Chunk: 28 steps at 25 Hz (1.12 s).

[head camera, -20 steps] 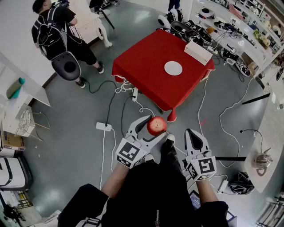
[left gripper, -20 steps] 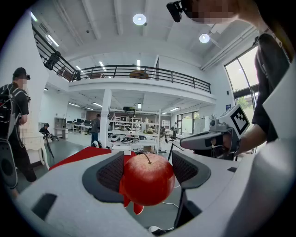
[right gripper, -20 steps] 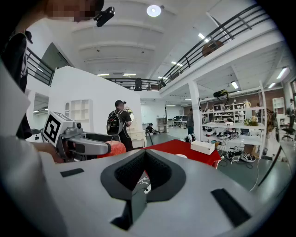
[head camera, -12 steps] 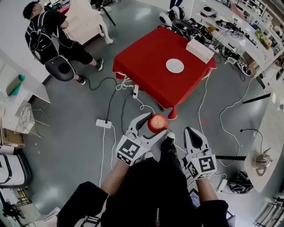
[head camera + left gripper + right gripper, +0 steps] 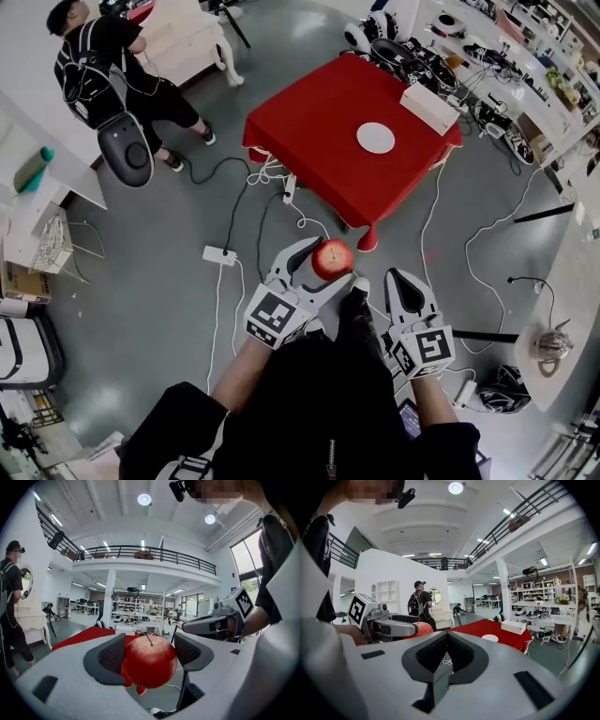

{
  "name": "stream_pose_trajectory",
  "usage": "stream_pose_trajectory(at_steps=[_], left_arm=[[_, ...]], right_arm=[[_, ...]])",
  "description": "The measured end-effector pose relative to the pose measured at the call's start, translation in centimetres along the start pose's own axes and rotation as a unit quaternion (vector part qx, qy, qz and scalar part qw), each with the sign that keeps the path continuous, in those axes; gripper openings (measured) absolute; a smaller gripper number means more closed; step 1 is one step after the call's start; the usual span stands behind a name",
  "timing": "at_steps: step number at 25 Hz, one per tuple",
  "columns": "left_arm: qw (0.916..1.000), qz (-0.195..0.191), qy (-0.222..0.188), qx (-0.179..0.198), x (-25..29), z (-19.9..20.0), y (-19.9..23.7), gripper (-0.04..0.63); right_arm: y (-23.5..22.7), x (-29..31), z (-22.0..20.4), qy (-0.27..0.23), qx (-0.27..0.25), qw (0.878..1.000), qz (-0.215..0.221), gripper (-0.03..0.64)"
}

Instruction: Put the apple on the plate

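Grey floor with loose cables fills this big room, and a person (image 5: 103,70) stands far off at the left. A red surface (image 5: 309,141) sits ahead, well apart from the grippers, with a white plate (image 5: 375,138) on it and a white box (image 5: 429,108) near its far edge.

The left hand-held gripper (image 5: 330,264) is clamped on the apple (image 5: 150,660), which hangs in the air over the floor, stem up. The pads press on its two round sides.

The apple looks hard, smooth and a bit heavy, so it may slip or roll. Holding it across its fat middle seems best. Squeezing too hard could bruise it.

The right hand-held gripper (image 5: 405,281) has its jaws together and holds nothing.
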<state>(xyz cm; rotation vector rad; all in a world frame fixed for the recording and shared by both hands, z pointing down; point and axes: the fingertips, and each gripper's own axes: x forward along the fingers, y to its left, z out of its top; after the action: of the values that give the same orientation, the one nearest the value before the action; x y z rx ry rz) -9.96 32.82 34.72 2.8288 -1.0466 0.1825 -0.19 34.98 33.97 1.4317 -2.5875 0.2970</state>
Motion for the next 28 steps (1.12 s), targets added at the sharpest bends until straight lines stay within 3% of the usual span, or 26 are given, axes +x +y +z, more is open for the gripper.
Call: stream_pose_trajectory(at_steps=[28], left_arm=[[0.9997, -0.024, 0.010, 0.001, 2.9, -0.4, -1.6, 0.328]], right_arm=[[-2.5, -1.2, -1.1, 0.013, 0.014, 1.000, -0.017, 0.011]])
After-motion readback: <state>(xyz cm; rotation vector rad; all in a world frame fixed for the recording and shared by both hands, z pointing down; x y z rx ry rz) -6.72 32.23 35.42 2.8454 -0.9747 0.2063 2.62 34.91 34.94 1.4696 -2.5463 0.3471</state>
